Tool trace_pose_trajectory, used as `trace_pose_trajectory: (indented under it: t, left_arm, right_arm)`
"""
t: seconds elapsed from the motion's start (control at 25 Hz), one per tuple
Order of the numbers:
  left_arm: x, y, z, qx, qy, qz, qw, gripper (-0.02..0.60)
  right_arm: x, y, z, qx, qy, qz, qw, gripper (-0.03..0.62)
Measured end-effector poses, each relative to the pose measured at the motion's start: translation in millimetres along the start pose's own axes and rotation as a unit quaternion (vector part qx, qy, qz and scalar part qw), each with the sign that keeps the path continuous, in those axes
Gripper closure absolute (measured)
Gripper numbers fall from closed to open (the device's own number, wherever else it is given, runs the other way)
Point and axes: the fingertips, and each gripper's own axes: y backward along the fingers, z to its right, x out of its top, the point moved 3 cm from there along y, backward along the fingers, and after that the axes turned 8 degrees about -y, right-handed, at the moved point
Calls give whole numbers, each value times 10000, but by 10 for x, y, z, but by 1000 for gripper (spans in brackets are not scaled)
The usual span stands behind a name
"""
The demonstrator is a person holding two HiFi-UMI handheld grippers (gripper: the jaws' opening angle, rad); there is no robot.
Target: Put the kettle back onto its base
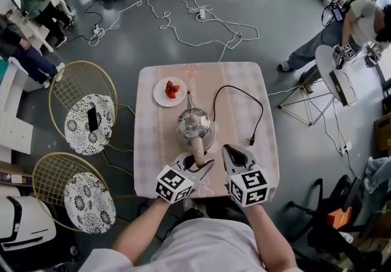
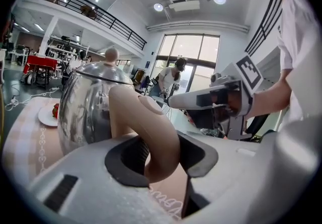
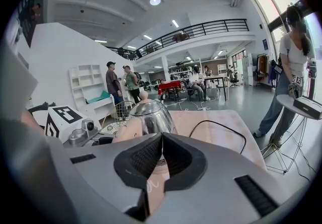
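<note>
Over the middle of the table (image 1: pixel 149 142): we see the polished steel kettle (image 1: pixel 193 123) standing upright, with its beige loop handle (image 1: pixel 198 153) pointing toward the table's near edge.
Base: a thin curved rim (image 1: pixel 211 140) shows beneath the kettle, on the side facing the table's right. We take it for the base, but we cannot tell whether the kettle is fully seated on it or sits just above it.
Left gripper (image 1: pixel 197 164): it is over the table's near edge, left of centre. Its pads are clamped on the lower bend of the handle, one on each side.
Right gripper (image 1: pixel 231 153): it is over the table's near edge, right of centre, just beside the handle and apart from it. Its jaws are pressed together with nothing between them.
Power cord (image 1: pixel 261 109): it loops across the table's right half, and its plug (image 1: pixel 250 140) lies free on the cloth.
Plate (image 1: pixel 160 96): it is small and white, holds strawberries (image 1: pixel 172 88), and sits toward the table's far left, apart from the kettle.
Handling: we judge the steel body to be rigid, smooth and slippery. Its weight depends on how much water is inside, which we cannot see. The matte handle is stiff and gives a far better hold.
Where to hold: we would keep to the handle. A grip nearer its upper bend should let the body swing less.
Risk: held low on the handle, the kettle may tip spout-down. We think a light base could also slide across the table if the kettle comes down off-centre.
</note>
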Motion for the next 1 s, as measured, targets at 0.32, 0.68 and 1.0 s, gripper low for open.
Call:
trace_pose_trajectory:
  t: [0.32,0.68,1.0]
  left_arm:
    - [-36,-10,-3,77,193,-160,9997,426]
    - [-91,164,-29,394,400,-195,9982,419]
    - [-117,417,4,536,481,-220,9972,416]
  right_arm:
    - [-43,-36,-77,87,-8,-15,10000,589]
    - [-52,8,-244,200,26,38,9998,589]
    - [-66,77,-443,266,68,113,9996,589]
